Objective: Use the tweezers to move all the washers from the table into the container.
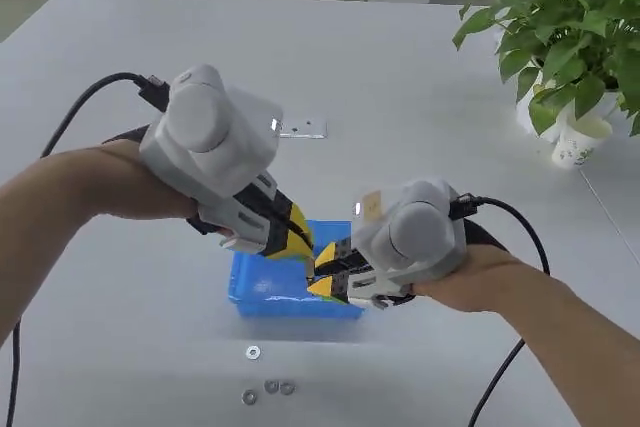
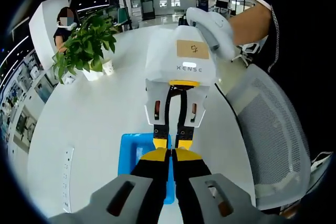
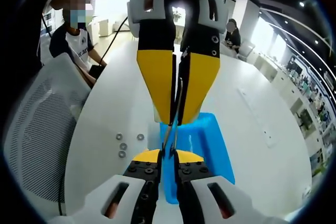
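The left hand (image 1: 130, 182) and right hand (image 1: 490, 282) reach in from the lower corners and bring their 2 grippers tip to tip above the blue container (image 1: 262, 292). The left gripper (image 1: 300, 237) slants down, its jaws clamped on the tweezers (image 3: 171, 124). The right gripper (image 1: 322, 282) faces it, jaws nearly together at the tweezers' tips, but whether they pinch is unclear. The grey table (image 1: 400, 97) carries a potted plant (image 1: 570, 27) at its far right. 4 washers (image 1: 271, 387) lie on the table just in front of the container.
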Demonstrator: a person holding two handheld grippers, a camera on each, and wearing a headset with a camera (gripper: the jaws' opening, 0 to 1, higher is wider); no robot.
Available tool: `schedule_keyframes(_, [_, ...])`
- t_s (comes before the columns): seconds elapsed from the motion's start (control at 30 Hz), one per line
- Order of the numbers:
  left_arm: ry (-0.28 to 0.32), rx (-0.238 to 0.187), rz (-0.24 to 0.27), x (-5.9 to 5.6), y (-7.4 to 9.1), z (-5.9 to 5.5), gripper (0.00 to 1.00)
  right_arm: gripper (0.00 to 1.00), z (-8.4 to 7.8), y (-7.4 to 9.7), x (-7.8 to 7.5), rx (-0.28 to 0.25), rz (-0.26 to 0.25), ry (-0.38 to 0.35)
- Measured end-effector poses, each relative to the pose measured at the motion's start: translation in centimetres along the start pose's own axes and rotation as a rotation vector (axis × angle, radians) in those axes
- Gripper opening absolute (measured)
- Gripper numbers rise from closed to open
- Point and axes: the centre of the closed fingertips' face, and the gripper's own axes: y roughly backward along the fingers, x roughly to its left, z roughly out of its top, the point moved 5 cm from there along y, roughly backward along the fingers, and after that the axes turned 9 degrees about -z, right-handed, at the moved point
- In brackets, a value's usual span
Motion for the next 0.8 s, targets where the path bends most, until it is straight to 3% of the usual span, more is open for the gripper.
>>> schedule_keyframes(0.43, [0.024,0.006,-0.007,-2.6,-0.8,-1.1,0.06,0.11,-0.1,-0.3,2.9,-0.004,0.03,-0.015])
schedule_keyframes(0.8, [0.039,0.018,-0.019,-4.0,-1.6,-1.9,0.06,0.11,-0.5,-0.9,4.5,-0.006,0.044,-0.027])
